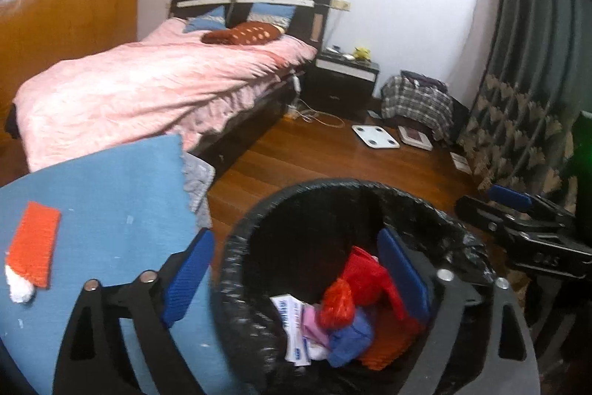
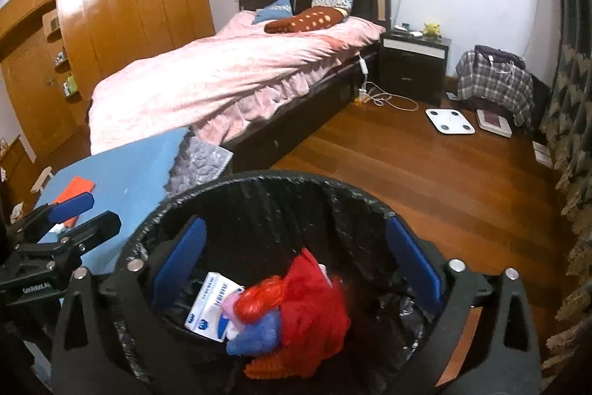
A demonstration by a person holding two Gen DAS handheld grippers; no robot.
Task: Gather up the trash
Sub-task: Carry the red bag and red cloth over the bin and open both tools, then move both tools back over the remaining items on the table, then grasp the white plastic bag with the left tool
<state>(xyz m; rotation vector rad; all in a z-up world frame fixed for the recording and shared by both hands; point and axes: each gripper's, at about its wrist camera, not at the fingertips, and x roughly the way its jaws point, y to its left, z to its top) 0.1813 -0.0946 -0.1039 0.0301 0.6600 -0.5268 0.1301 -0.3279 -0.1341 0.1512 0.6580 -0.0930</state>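
A black-lined trash bin (image 1: 236,247) (image 2: 259,180) stands on the wood floor beside a blue-covered table (image 1: 111,191) (image 2: 122,165). Inside lie a red plastic bag (image 1: 366,276) (image 2: 314,298), a white and blue box (image 1: 292,324) (image 2: 211,306), blue and orange scraps. My left gripper (image 1: 296,278) is open and empty, straddling the bin's left rim. My right gripper (image 2: 296,263) is open and empty over the bin's mouth. An orange sponge (image 1: 35,243) (image 2: 74,189) and a white wad (image 1: 20,287) lie on the table.
A bed with a pink quilt (image 1: 148,80) (image 2: 222,69) is behind the table. A black nightstand (image 2: 414,62), a plaid bag (image 2: 495,80), a white scale (image 2: 449,121) and cables are on the far floor. Curtains (image 1: 536,62) hang on the right.
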